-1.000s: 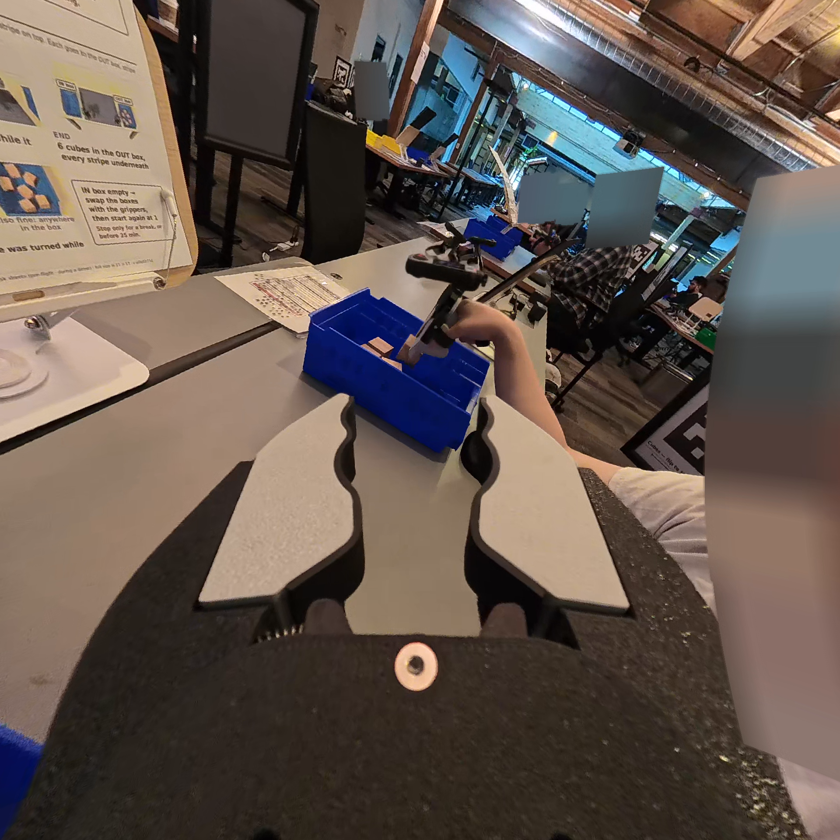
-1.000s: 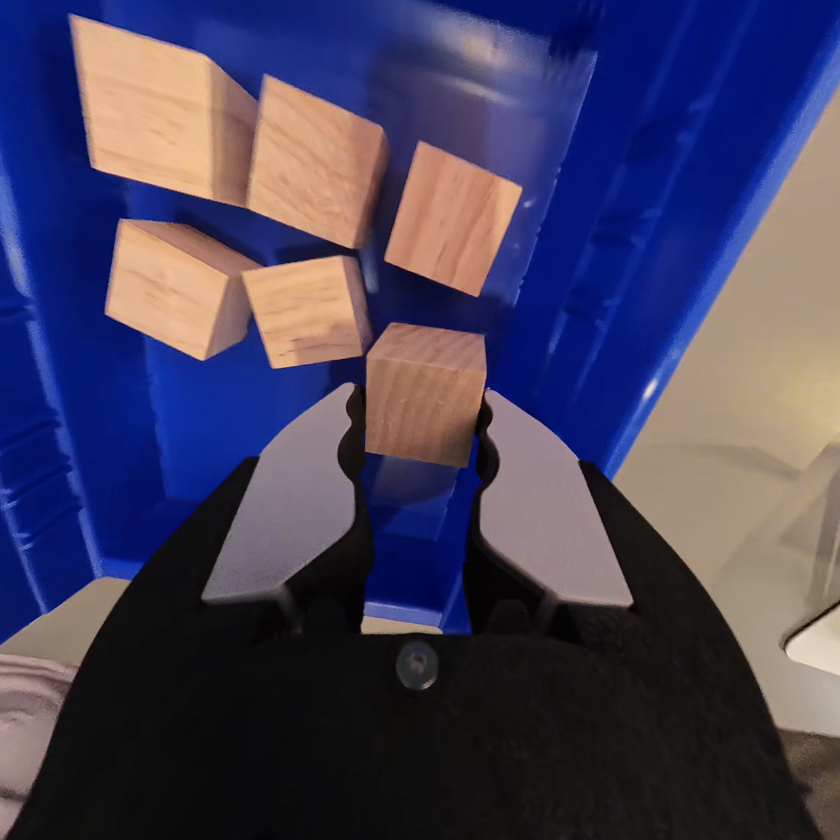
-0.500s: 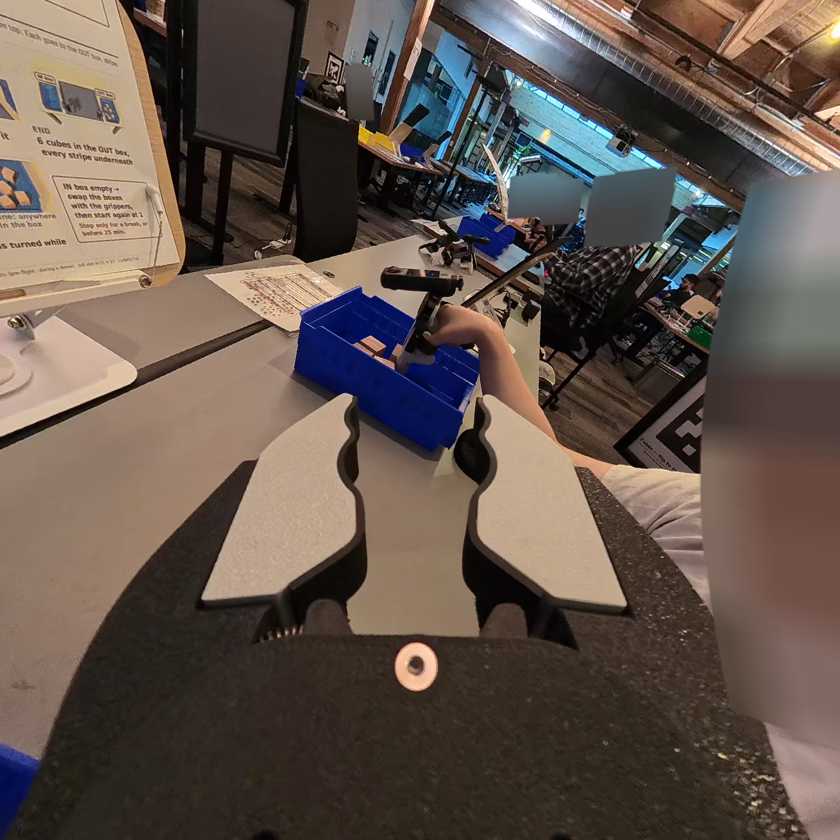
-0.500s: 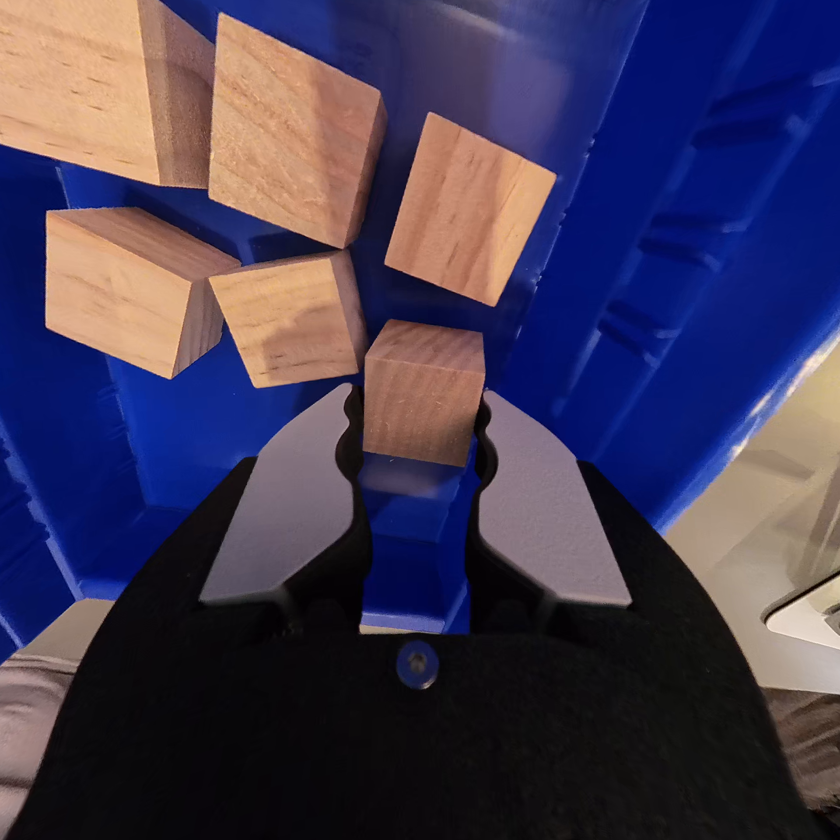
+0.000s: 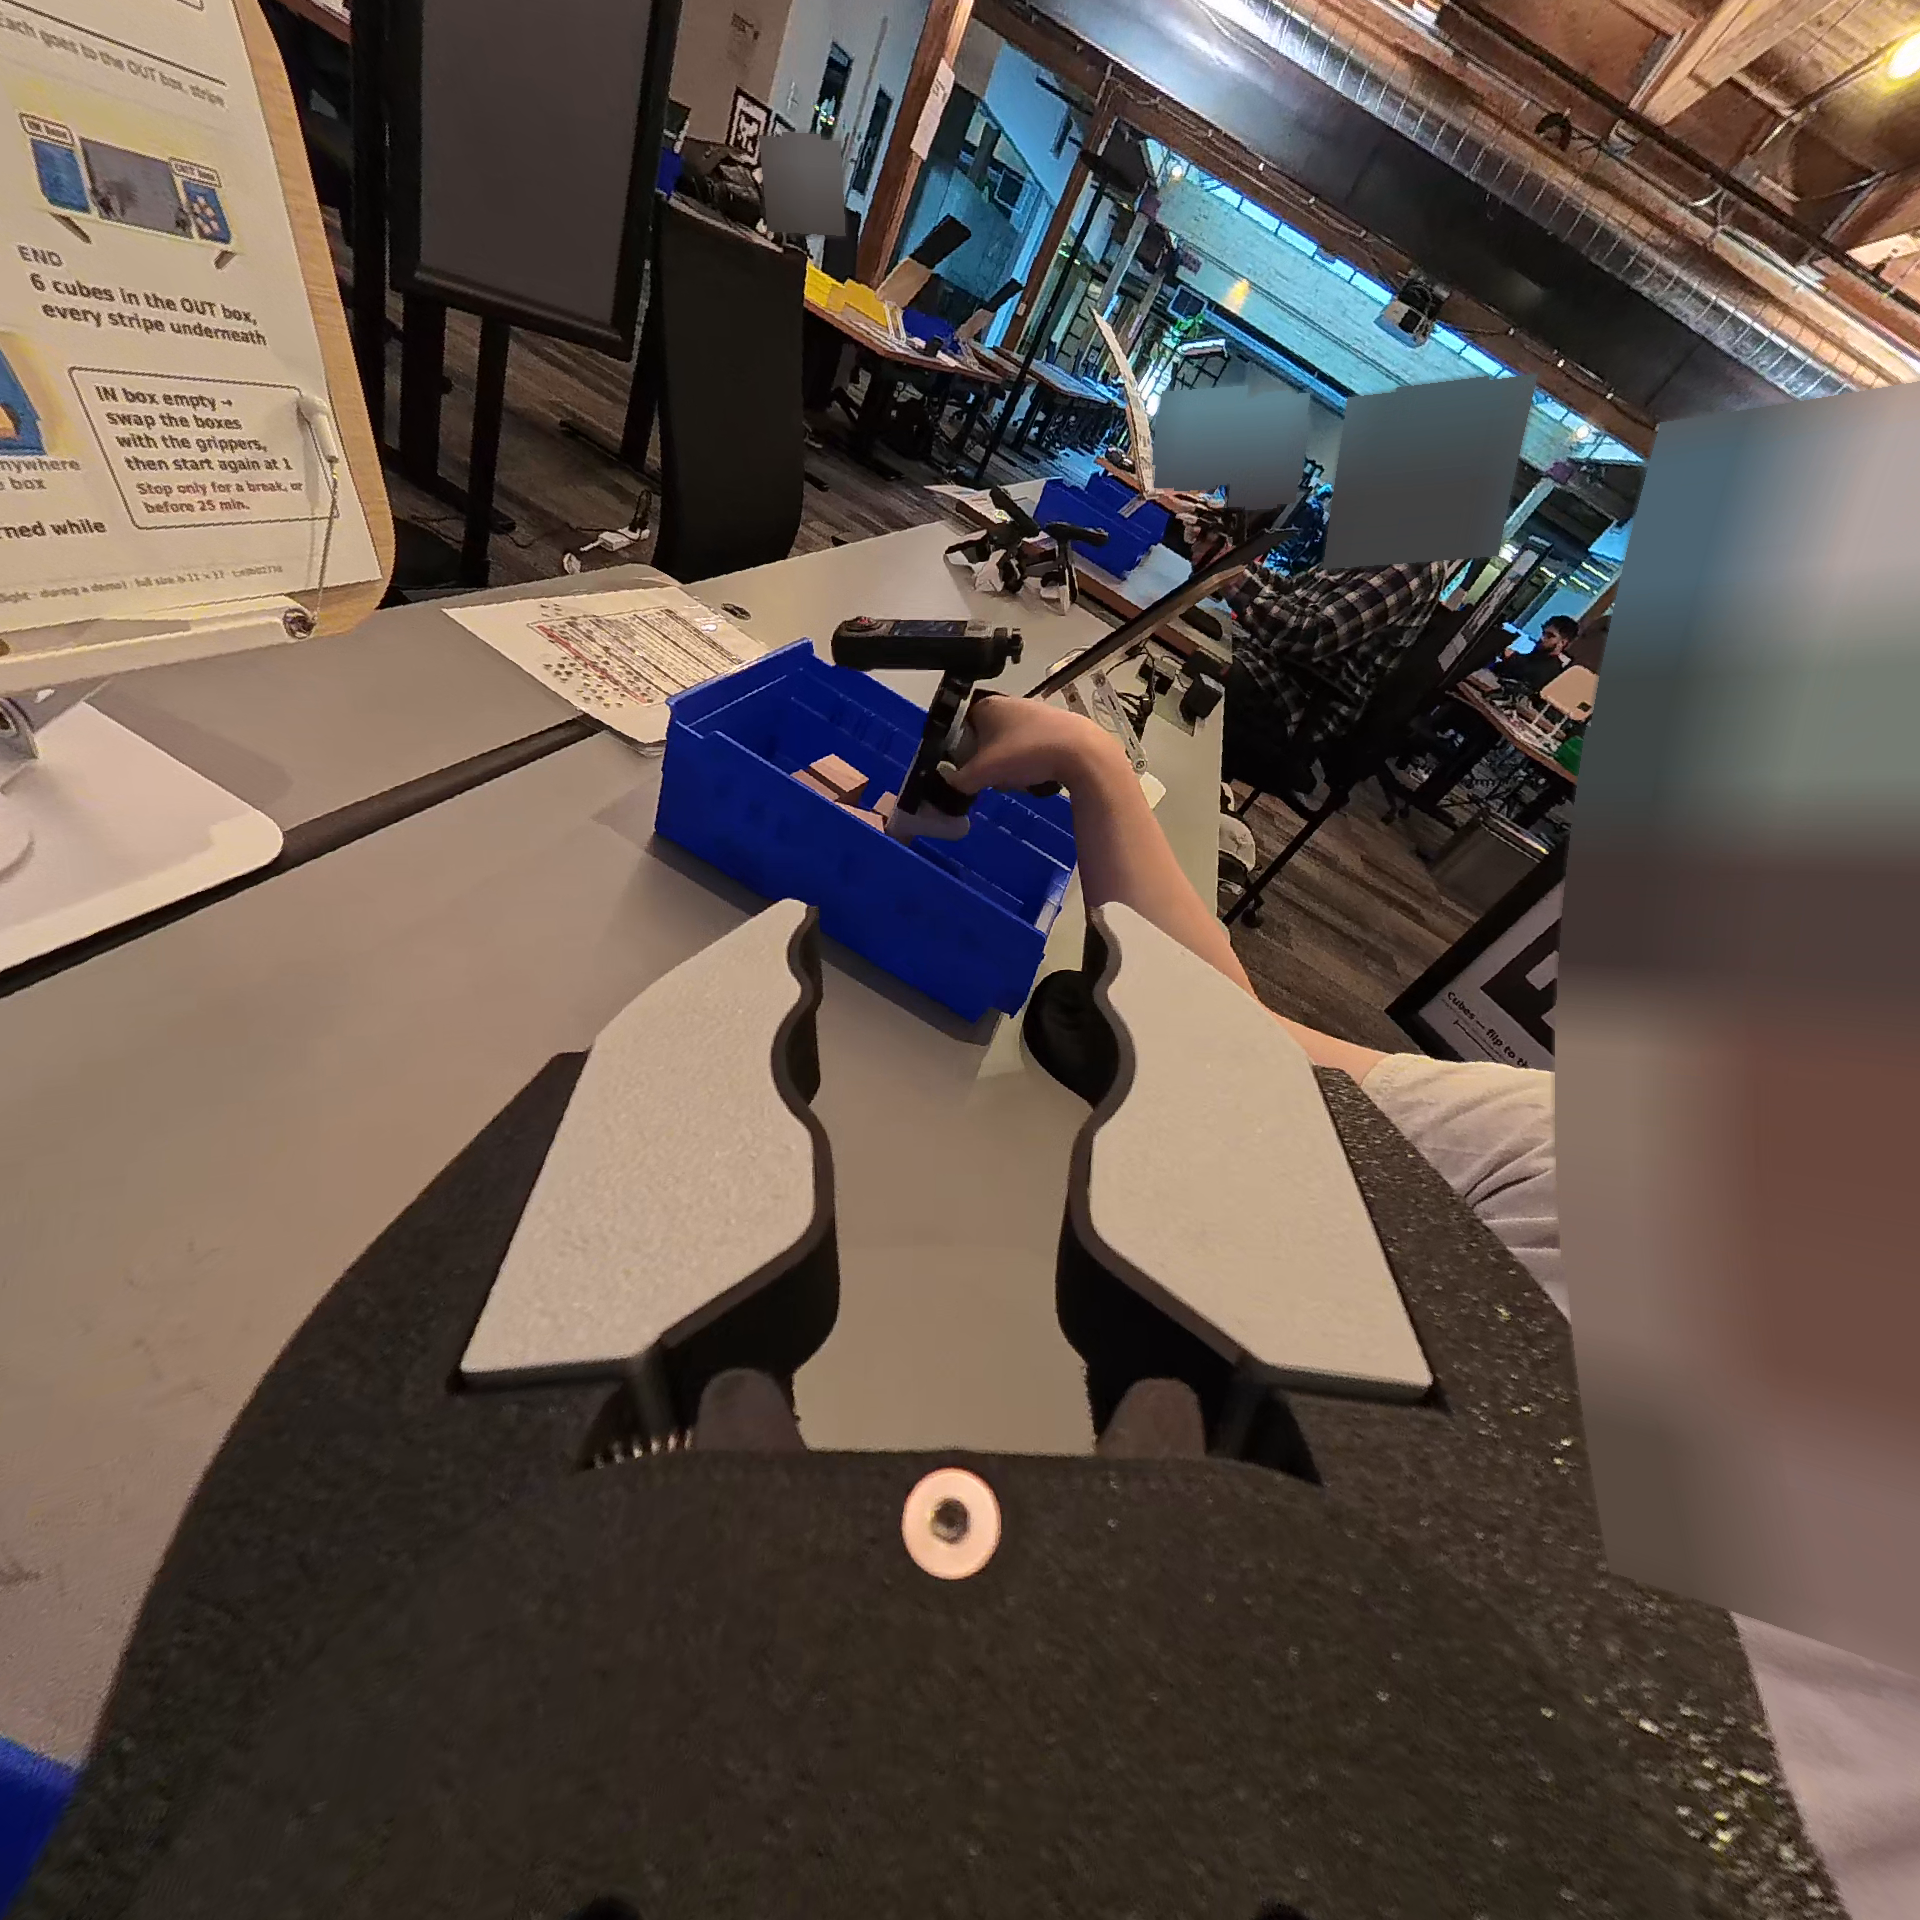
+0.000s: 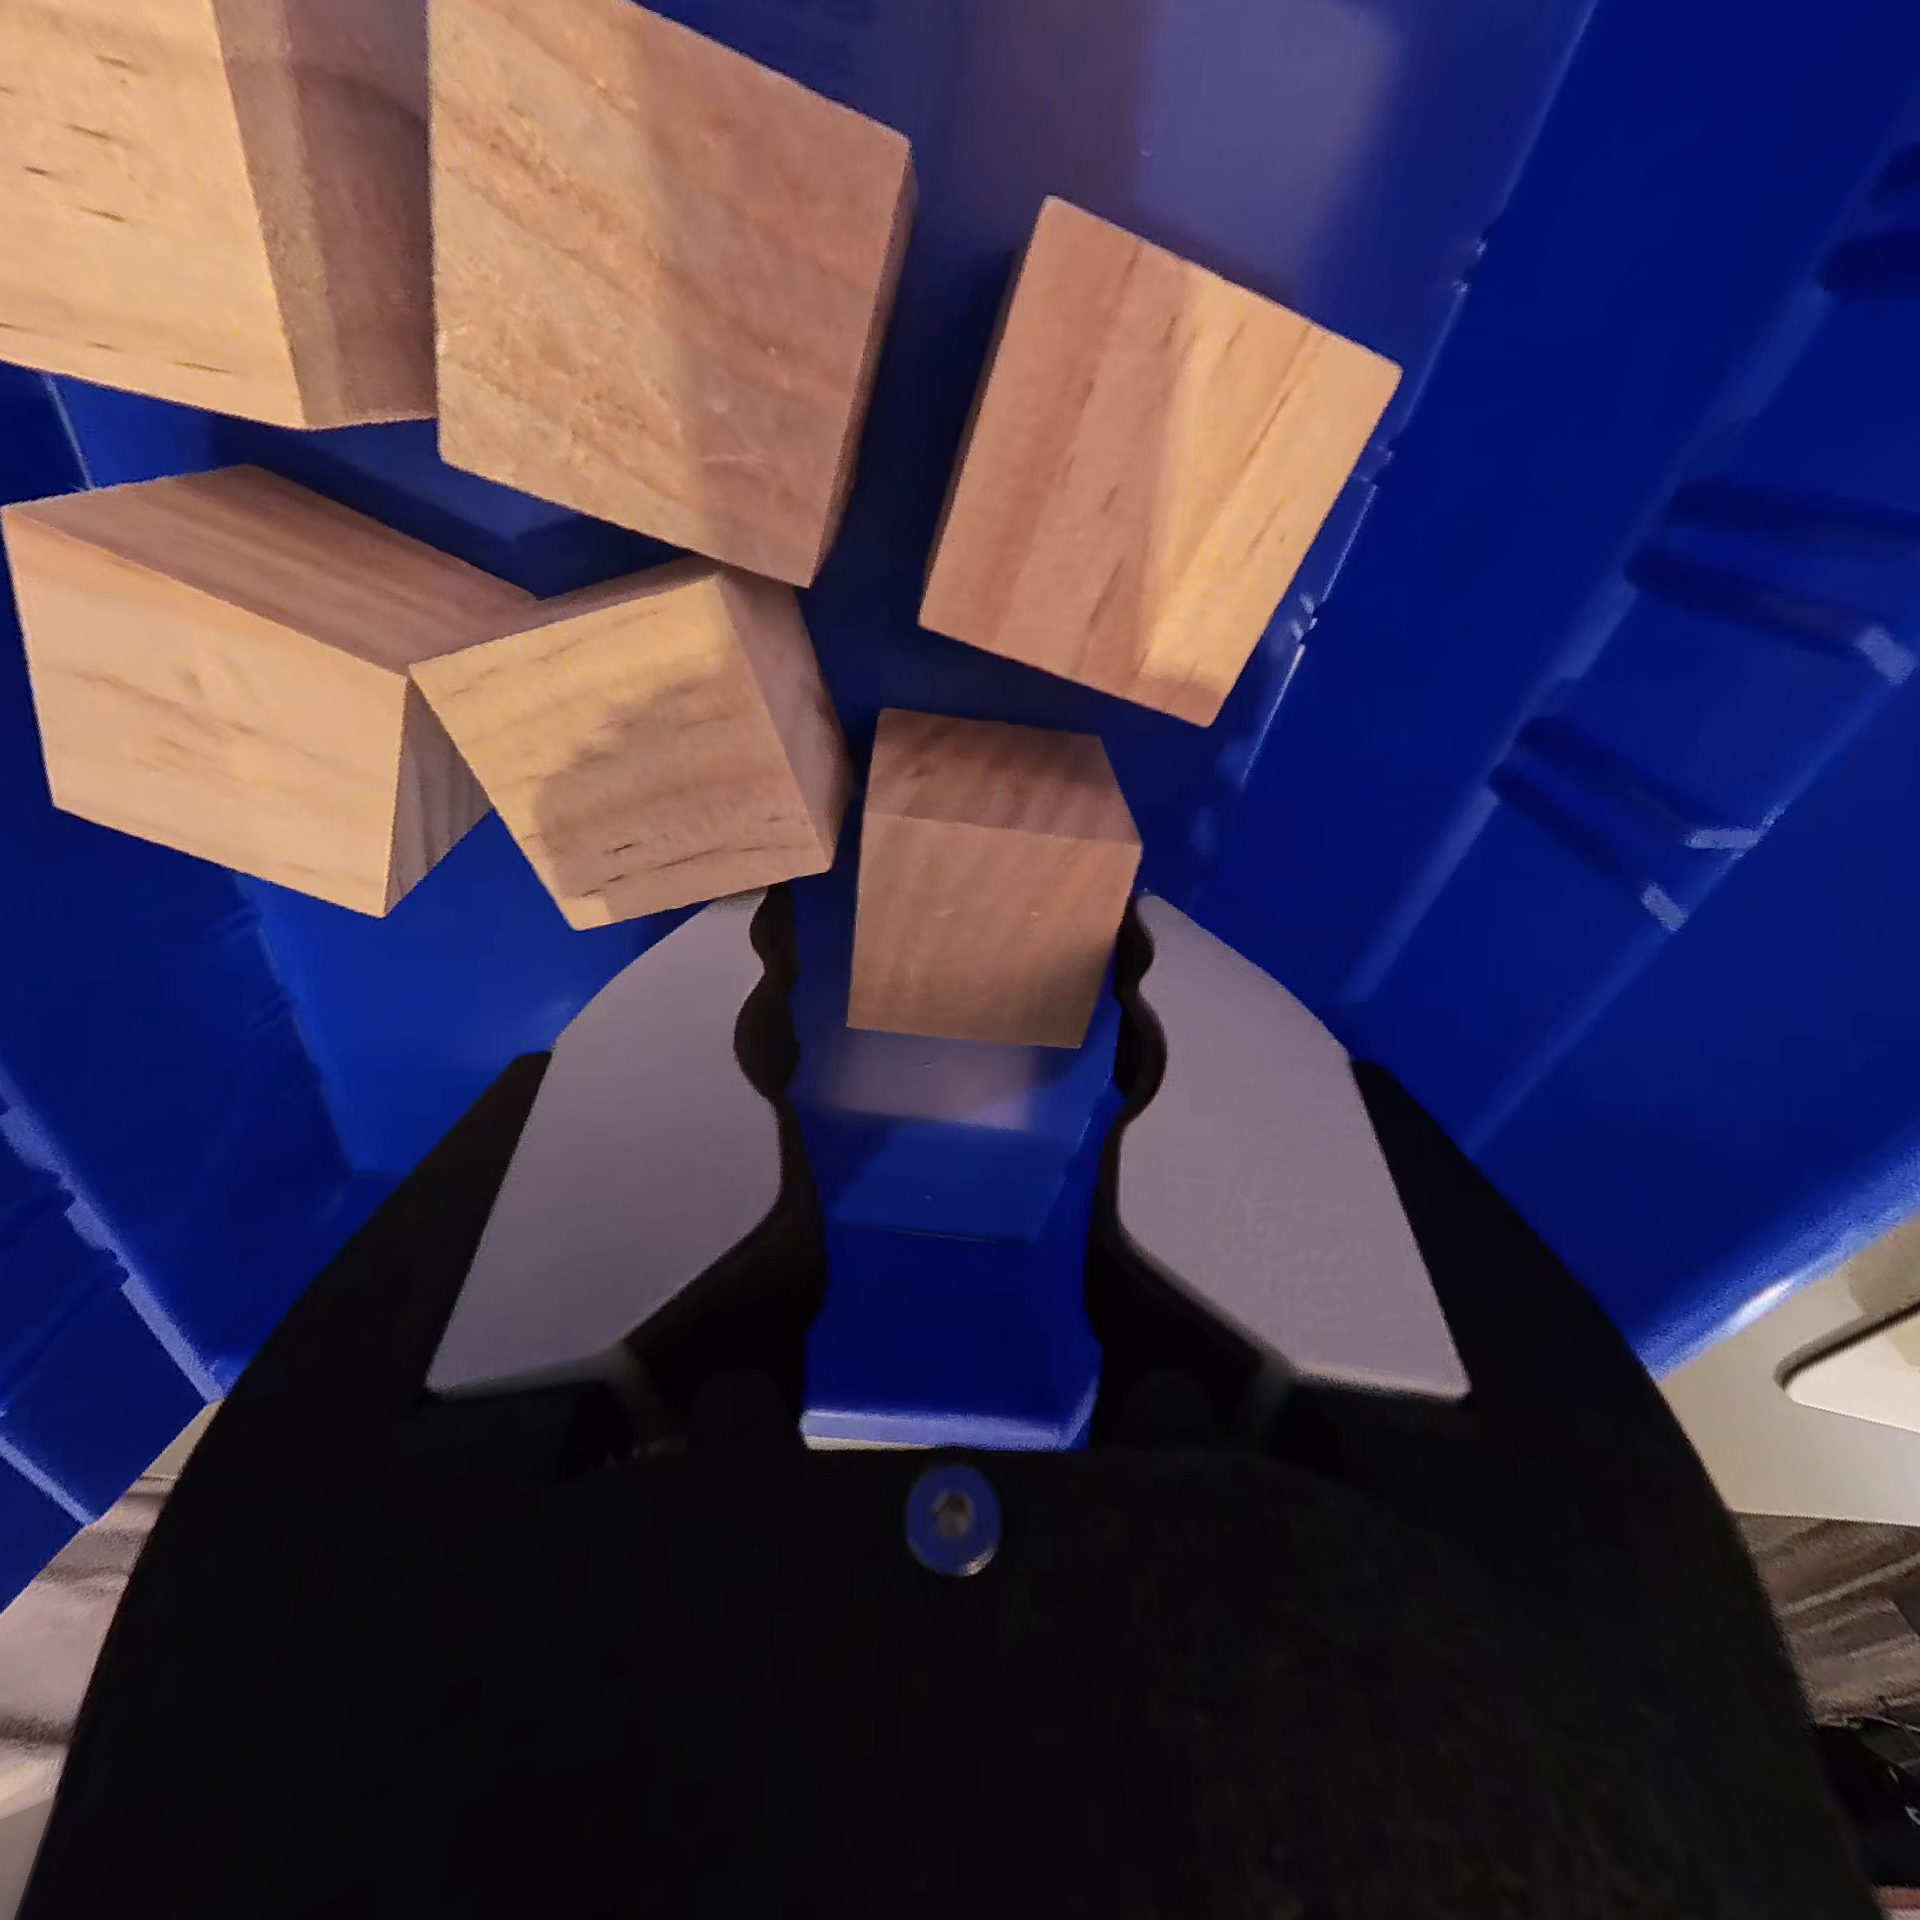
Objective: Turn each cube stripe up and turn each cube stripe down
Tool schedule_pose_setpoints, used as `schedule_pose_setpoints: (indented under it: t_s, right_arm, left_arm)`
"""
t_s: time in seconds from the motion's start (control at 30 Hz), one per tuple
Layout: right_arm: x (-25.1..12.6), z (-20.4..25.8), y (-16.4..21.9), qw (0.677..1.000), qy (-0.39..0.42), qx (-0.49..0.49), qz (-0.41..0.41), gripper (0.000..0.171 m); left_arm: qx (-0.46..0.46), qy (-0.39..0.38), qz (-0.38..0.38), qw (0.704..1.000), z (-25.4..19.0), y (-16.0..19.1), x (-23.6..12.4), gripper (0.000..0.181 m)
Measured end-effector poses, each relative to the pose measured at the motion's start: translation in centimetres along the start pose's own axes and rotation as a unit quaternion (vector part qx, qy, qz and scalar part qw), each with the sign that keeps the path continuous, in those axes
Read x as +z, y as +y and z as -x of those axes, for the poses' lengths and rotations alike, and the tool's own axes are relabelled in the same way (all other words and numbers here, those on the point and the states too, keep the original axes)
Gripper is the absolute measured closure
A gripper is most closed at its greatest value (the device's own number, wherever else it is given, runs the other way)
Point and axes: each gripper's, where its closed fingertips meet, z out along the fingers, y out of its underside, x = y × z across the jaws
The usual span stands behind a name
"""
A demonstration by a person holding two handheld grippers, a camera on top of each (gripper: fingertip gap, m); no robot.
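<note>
Open workshop hall; grey tabletop (image 5: 416, 997) carries blue bin (image 5: 852, 883). Right gripper (image 6: 951, 935) down inside bin, jaws parted, gap visible on left side of sixth wooden cube (image 6: 987, 904): released or nearly. Five other cubes (image 6: 644, 301) beside it, no stripes showing. Judged: last placement, stripe-down pass almost complete. Left gripper (image 5: 951, 1049) idle above tabletop, jaws spread, empty.

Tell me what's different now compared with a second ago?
The right gripper has sunk deeper into the blue bin and opened: the cube it was clamping now has a gap on its left side. The five other cubes lie as before. The left gripper stays open and empty over the table.
</note>
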Motion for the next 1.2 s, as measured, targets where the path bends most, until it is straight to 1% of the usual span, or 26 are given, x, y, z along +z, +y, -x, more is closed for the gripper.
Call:
schedule_pose_setpoints:
  t_s: [0.1,0.2,0.3,0.4,0.47,0.63,0.77,0.9,1.03,1.1,1.2]
  right_arm:
    - [-0.6,0.2,0.2,1.000,-0.001,-0.004,-0.004,0.111]
    - [-2.6,0.5,-0.8,0.998,0.010,-0.017,-0.058,0.110]
    - [-3.7,2.1,-1.9,0.991,0.007,-0.087,-0.098,0.112]
    - [-3.0,2.3,-2.2,0.989,0.021,-0.119,-0.083,0.114]
    - [-2.7,3.1,-2.4,0.989,-0.007,-0.123,-0.083,0.117]
    - [-2.5,3.9,-2.4,0.987,-0.044,-0.125,-0.090,0.122]
    - [-2.5,4.5,-2.0,0.989,-0.060,-0.116,-0.075,0.124]
    - [-2.7,4.5,-2.1,0.989,-0.049,-0.119,-0.077,0.126]
    - [-4.3,3.8,-1.9,0.987,-0.049,-0.107,-0.112,0.126]
    - [-4.9,2.8,-1.0,0.988,-0.031,-0.100,-0.113,0.127]
    - [-4.5,1.0,0.1,0.990,0.008,-0.105,-0.091,0.125]
  left_arm:
    - [-0.001,0.001,0.001,1.000,-0.1,0.0,0.0,0.133]
    - [0.001,0.001,0.001,1.000,-0.2,0.0,-0.1,0.133]
    - [0.001,0.002,0.002,1.000,-0.3,0.0,0.0,0.133]
    - [-0.004,0.004,0.007,1.000,-0.2,0.3,0.2,0.133]
    - [-0.007,0.006,0.011,1.000,-0.2,0.4,0.4,0.134]
    - [-0.006,0.005,0.019,1.000,-0.2,0.7,0.6,0.134]
    - [-0.010,0.006,0.019,1.000,-0.2,0.8,0.7,0.134]
    - [-0.009,0.007,0.022,1.000,-0.3,0.8,0.8,0.134]
    - [-0.008,0.008,0.019,1.000,-0.4,0.7,0.5,0.134]
    - [-0.007,0.008,0.016,1.000,-0.4,0.6,0.4,0.134]
    - [-0.009,0.010,0.015,1.000,-0.5,0.6,0.4,0.135]
